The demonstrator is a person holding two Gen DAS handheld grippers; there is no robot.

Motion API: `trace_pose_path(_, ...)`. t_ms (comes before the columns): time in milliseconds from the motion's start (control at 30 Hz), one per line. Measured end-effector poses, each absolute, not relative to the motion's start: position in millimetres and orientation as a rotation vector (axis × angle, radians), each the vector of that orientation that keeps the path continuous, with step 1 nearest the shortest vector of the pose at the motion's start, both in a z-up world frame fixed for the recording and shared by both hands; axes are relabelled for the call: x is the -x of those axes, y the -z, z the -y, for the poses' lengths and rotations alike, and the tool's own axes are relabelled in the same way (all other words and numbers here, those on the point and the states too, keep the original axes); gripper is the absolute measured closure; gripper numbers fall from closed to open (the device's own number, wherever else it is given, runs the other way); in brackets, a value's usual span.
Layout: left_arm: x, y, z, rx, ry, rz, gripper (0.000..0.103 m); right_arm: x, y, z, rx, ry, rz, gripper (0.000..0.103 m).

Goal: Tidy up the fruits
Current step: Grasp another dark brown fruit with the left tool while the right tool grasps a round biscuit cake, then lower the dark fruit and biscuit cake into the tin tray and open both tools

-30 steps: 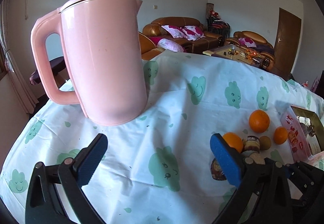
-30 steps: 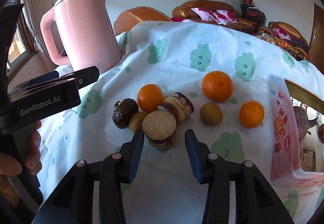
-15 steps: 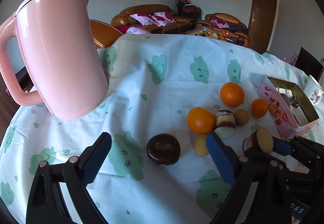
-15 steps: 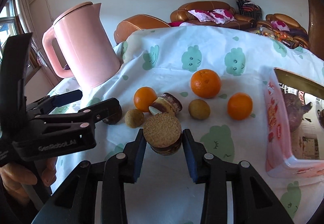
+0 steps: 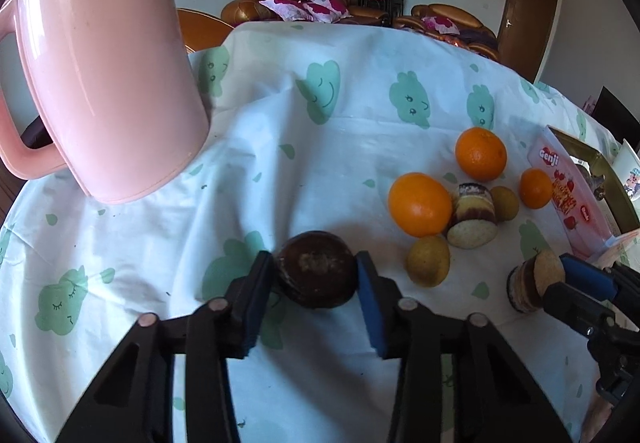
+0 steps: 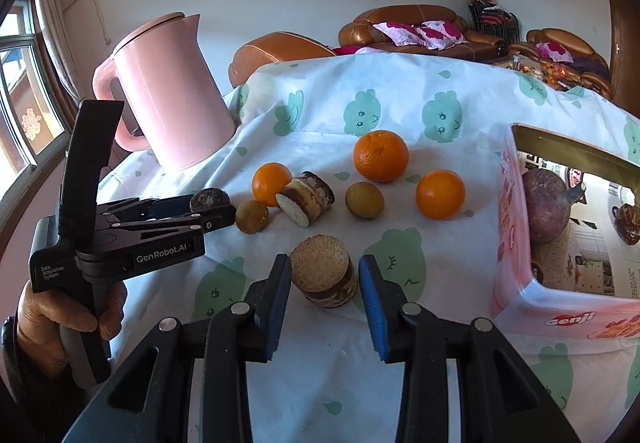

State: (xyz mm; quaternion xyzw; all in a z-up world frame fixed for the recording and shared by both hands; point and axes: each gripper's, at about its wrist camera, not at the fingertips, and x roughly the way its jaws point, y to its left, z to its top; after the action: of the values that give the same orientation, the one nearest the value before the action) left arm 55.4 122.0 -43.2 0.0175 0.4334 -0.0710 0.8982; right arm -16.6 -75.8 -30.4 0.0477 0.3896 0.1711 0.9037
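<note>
Two hand-held grippers: both closed on round items, no longer spread as before.
Left hand-held gripper (image 5: 316, 271): jaws have just been closing; pads now press a dark brown round fruit (image 5: 316, 275) on the bench (image 5: 280, 123).
Right hand-held gripper (image 6: 324, 279): jaws narrowed further, clamped on a layered round cake (image 6: 324, 275), now nearer the pink box (image 6: 560, 319).
Middle ground: second cake (image 6: 308, 197), two small brown fruits (image 6: 365, 199), three oranges (image 6: 381, 155) lie close together between the grippers and the kettle.
Box: holds a large purple-brown root.
Far left: pink kettle (image 5: 104, 83) stands upright.
</note>
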Motion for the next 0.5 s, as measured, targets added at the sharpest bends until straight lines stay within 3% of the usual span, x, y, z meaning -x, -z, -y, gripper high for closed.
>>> trace_pose_path(133,-53.8,39.9,-125.8,-0.017,0.155,-0.884,0.064,19.4,29.9,79.8,-0.107,-0.361,-0.803,0.065)
trace_pose_path(300,-43.4,14.5,-130.8,0.011,0.124,-0.739,0.064,18.6,34.4,80.0,-0.126,-0.403,-0.831,0.063)
trace_pose_path(367,-41.0,7.0,-137.2,0.045,0.107,-0.699,0.064,16.1,36.4,75.1,-0.106,-0.401,-0.844,0.057)
trace_pose_path(433,-42.0,3.3,-142.7,0.078,0.09,-0.683,0.064,11.6,38.9,70.4,-0.104,-0.415,-0.86,0.044)
trace_pose_path(500,-43.3,3.8,-146.3,0.098,0.081,-0.684,0.064,6.6,40.8,66.2,-0.093,-0.41,-0.873,0.044)
